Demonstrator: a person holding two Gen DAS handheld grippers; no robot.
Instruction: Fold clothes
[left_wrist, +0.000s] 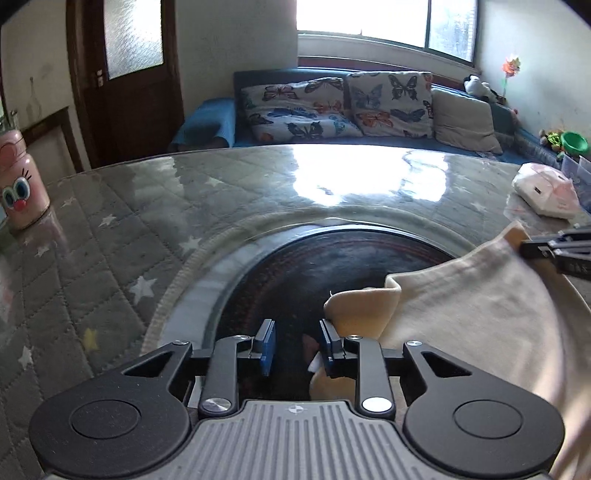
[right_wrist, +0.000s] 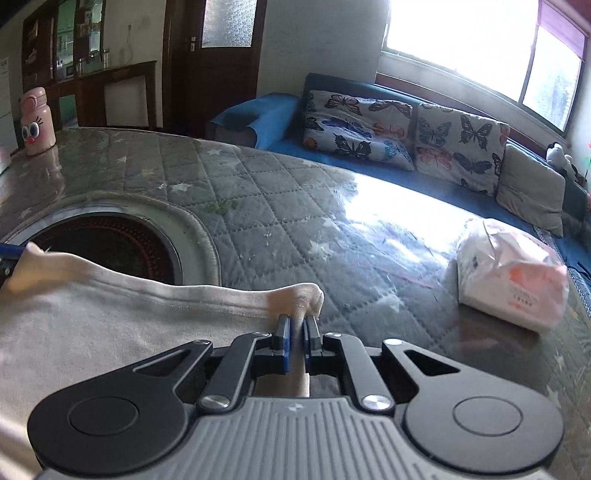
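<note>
I'm mid-fold: right gripper (right_wrist: 298, 325) is clamped on the hem corner of the cream garment (right_wrist: 110, 332), which lies on the quilted table cover (right_wrist: 258, 206) at 9 o'clock of that gripper. Left gripper (left_wrist: 297, 341) is parted and pinching nothing; a cloth corner sits at its right finger, 3 o'clock. Next I'd say: close left on that corner, then carry both together.
</note>
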